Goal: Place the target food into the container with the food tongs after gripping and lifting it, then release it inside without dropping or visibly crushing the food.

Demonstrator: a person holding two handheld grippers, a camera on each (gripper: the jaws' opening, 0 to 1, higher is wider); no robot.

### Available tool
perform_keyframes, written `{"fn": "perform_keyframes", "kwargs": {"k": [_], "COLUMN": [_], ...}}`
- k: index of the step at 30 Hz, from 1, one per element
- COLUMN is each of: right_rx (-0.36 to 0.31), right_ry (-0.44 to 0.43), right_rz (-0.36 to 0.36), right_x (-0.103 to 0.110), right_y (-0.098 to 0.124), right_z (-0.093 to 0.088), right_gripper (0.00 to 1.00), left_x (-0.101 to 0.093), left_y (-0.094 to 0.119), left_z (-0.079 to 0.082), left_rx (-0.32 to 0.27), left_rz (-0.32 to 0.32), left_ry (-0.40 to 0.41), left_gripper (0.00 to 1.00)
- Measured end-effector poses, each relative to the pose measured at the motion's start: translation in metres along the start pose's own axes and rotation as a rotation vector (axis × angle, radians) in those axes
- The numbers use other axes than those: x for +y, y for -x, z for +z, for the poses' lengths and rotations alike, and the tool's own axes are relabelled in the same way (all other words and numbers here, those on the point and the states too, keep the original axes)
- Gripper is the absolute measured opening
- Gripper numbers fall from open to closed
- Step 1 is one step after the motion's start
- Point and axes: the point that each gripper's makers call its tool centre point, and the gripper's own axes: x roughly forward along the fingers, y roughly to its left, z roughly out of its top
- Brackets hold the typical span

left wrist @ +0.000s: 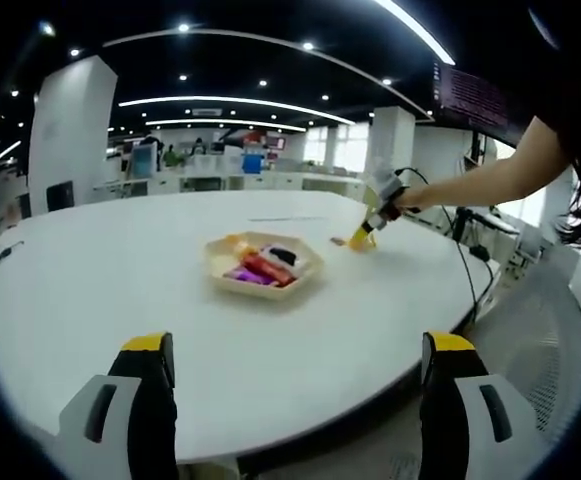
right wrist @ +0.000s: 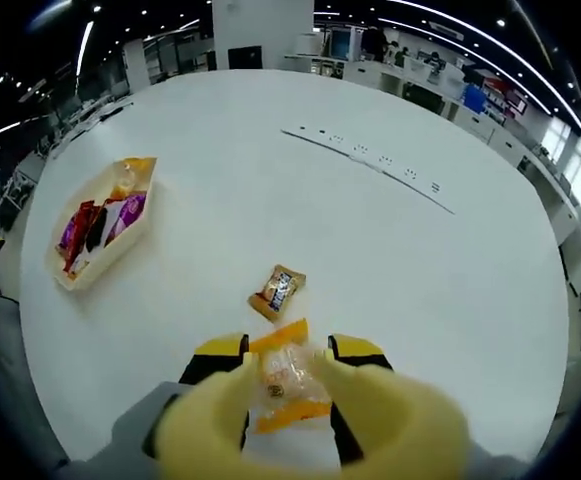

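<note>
Wrapped snack (right wrist: 288, 385), clear and orange packet, sits pinched between yellow tongs (right wrist: 310, 420) in the right gripper (right wrist: 285, 362), whose fingers (right wrist: 215, 352) are clenched on the tong arms, low over the white tabletop (right wrist: 390, 260). Small brown packet (right wrist: 276, 291) lies on the tabletop just ahead. Hexagonal container (right wrist: 95, 228) with several wrapped snacks lies well apart, up-left. In the left gripper view the left gripper (left wrist: 295, 360) hangs released over the near tabletop edge, container (left wrist: 261, 264) mid-tabletop, person's arm (left wrist: 490, 180) reaching in.
</note>
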Motion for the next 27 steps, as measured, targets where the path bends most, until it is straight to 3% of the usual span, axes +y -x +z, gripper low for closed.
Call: {"fn": "perform_keyframes", "kwargs": {"k": [27], "right_rx": [-0.005], "right_ry": [-0.054], "right_rz": [-0.008], "right_x": [0.0059], "right_y": [-0.0003], "right_z": [-0.0012], "right_gripper": [0.25], "left_x": [0.0001], "left_y": [-0.0002], "left_z": [-0.0002], "left_rx": [0.003], "left_rz": [-0.005], "left_ry": [0.005], "left_gripper": [0.99]}}
